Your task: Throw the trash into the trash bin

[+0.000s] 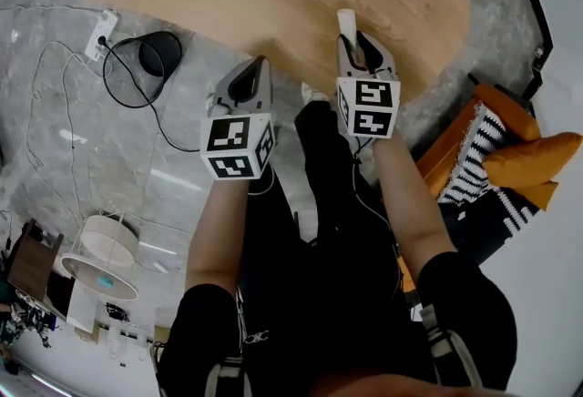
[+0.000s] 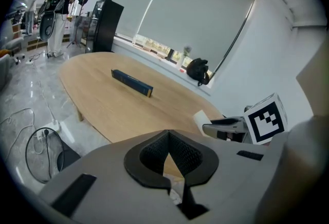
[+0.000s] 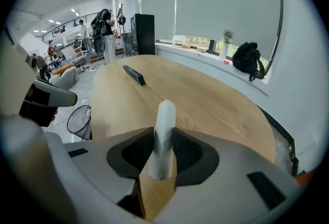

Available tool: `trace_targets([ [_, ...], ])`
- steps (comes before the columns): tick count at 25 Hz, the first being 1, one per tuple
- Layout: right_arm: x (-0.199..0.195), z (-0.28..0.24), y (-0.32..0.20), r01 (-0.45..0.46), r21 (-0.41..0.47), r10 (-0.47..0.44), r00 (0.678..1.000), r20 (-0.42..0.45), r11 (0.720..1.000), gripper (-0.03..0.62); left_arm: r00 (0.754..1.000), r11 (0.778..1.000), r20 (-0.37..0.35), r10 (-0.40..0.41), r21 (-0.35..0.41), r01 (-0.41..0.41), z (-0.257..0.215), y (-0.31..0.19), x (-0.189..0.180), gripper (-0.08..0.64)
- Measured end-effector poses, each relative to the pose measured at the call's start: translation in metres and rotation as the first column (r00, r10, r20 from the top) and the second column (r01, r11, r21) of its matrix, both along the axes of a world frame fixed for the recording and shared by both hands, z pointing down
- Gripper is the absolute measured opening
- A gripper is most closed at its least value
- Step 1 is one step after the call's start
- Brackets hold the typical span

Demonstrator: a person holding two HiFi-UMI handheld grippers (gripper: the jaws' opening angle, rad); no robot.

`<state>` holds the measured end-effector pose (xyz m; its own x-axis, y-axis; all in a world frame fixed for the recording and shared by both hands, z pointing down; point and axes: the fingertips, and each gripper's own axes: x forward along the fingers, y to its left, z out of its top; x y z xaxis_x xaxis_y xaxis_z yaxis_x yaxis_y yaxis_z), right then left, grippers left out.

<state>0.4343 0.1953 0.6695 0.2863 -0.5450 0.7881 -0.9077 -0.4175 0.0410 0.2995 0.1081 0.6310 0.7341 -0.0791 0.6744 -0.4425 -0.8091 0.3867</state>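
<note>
Right gripper clamps white paper roll — not binned yet; left gripper closed, empty (trash bin on floor, well apart).

Open-plan office, long oval meeting table, roller blinds; people standing beyond

Bright, even light; daylight seeps under the blinds, the glossy floor glares, fisheye edges darken.

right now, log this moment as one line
right tool: shut on white rolled tube | left tool: shut, empty | black mesh trash bin: on floor beside oval wooden table | tube: not yet binned
</note>
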Motion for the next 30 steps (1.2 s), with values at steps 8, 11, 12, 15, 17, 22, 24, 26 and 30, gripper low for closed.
trace_targets([
  [8, -0.011, -0.056, -0.033, 0.060, 0.101, -0.057, 0.998, -0.029, 0.993, 0.084, 0.995, 0.995, -0.031, -0.090, 0.040, 0.091, -0.026, -0.027, -0.015, 0.012],
  [11, -0.032, -0.075, -0.058, 0.094, 0.137, -0.090, 0.995, -0.034, 0.986, 0.078, 0.990, 0.990, -0.039, -0.132, 0.043, 0.134, -0.032, -0.045, -0.035, 0.012],
  [12, -0.042, -0.079, -0.067, 0.111, 0.145, -0.108, 0.994, -0.029, 0.983, 0.078, 0.989, 0.988, -0.040, -0.145, 0.043, 0.146, -0.033, -0.051, -0.043, 0.012],
  [15, -0.075, -0.093, -0.094, 0.167, 0.174, -0.170, 0.985, 0.006, 0.971, 0.077, 0.983, 0.983, -0.039, -0.178, 0.047, 0.180, -0.036, -0.068, -0.070, 0.012],
  [17, -0.098, -0.101, -0.114, 0.198, 0.195, -0.206, 0.978, 0.021, 0.961, 0.077, 0.979, 0.977, -0.038, -0.202, 0.054, 0.204, -0.039, -0.082, -0.091, 0.012],
  [22, -0.175, -0.099, -0.172, 0.299, 0.218, -0.318, 0.947, 0.054, 0.929, 0.077, 0.952, 0.950, -0.027, -0.304, 0.067, 0.306, -0.041, -0.128, -0.165, 0.012],
  [24, -0.208, -0.094, -0.197, 0.331, 0.225, -0.354, 0.932, 0.071, 0.916, 0.077, 0.939, 0.937, -0.020, -0.342, 0.068, 0.343, -0.038, -0.147, -0.199, 0.012],
  [26, -0.244, -0.086, -0.223, 0.366, 0.236, -0.396, 0.914, 0.093, 0.900, 0.077, 0.925, 0.923, -0.011, -0.380, 0.066, 0.380, -0.032, -0.165, -0.236, 0.012],
  [30, -0.323, -0.058, -0.270, 0.468, 0.241, -0.505, 0.854, 0.123, 0.850, 0.078, 0.889, 0.888, 0.018, -0.457, 0.054, 0.456, -0.013, -0.192, -0.310, 0.012],
])
